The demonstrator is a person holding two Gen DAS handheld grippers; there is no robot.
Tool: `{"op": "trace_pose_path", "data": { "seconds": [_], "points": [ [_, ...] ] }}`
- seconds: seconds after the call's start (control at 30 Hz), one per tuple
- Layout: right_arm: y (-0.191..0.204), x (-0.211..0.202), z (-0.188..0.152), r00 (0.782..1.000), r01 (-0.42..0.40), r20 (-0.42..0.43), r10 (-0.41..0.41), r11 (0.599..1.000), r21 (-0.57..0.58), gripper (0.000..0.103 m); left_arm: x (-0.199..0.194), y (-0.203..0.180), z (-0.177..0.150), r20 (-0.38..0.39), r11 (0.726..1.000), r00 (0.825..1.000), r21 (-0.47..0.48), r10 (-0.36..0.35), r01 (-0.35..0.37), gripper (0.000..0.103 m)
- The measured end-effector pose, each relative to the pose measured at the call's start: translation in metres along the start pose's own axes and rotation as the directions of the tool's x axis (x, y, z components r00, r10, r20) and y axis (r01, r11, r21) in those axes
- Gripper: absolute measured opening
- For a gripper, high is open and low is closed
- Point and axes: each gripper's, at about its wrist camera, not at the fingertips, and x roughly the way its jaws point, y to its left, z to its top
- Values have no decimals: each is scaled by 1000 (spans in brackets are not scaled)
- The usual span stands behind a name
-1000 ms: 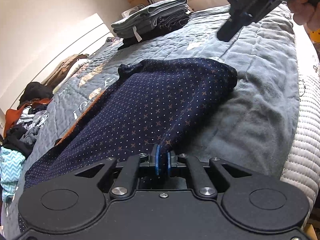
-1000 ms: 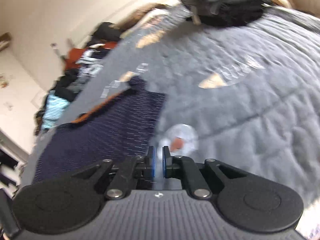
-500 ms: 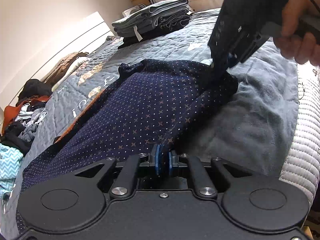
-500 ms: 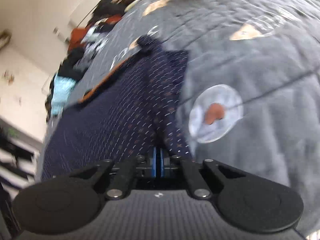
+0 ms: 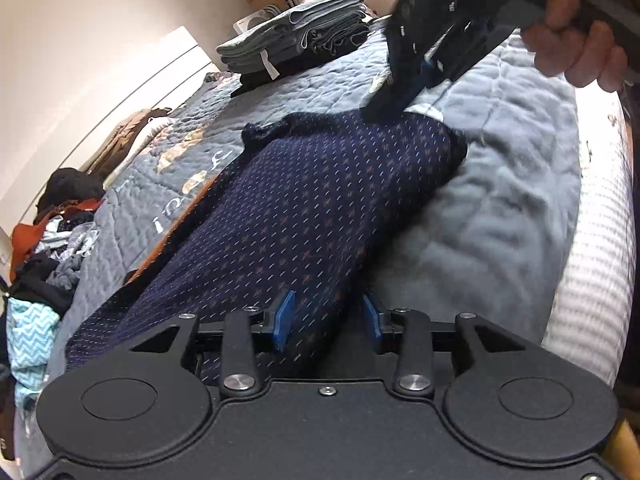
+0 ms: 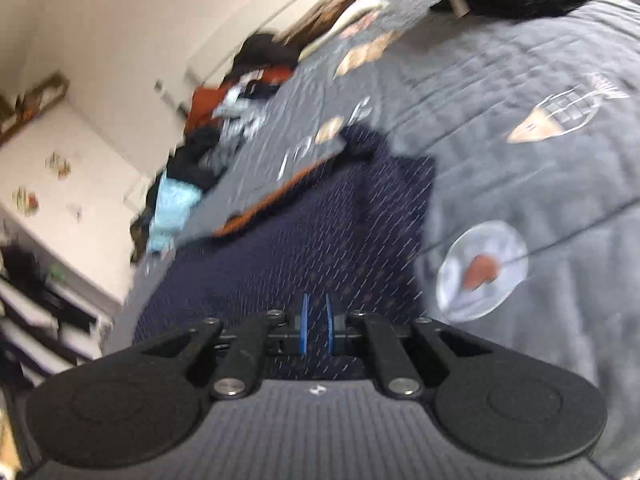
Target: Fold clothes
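**Two grippers at one navy garment on a quilted bed**

One navy patterned garment: soft knit or woven cloth, dark blue with small orange crosses and pale dots, an orange edge showing along its left side. It lies lengthwise on the grey quilt, bunched into a rounded fold at its far end.

Left gripper: black body, blue pads. Jaws spread wide at the near end of the garment, with cloth lying between the fingers but not pinched.

Right gripper: black body, ribbed grey top, thin blue pads. Jaws stand a narrow gap apart over the garment; its own view is blurred, and no cloth shows clamped between them. In the left wrist view it comes down onto the garment's far end, held by a hand.

Grey quilt: stitched, padded surface, printed with pale lettering, tan shapes and a white disc. It lies under the garment.

Folded stack: flat grey and dark pieces, squared edges, on the quilt beyond the garment.

Unfolded heap: crumpled orange, black, grey and turquoise zigzag fabrics, left of the garment at the quilt's edge.

White ribbed mattress edge: right of the garment, beyond the quilt.
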Motion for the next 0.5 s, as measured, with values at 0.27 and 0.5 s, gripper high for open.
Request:
{"op": "trace_pose_path", "data": {
  "seconds": [0.27,0.5],
  "points": [
    [8,10,4,998,59,-4,-59,998,-18,8,-27,74,-43,-62,972,997,-228,46,-59,46],
    [39,26,4,999,29,36,-25,995,-99,14,-32,132,-80,-146,879,978,-433,150,-199,47]
  ]
}}
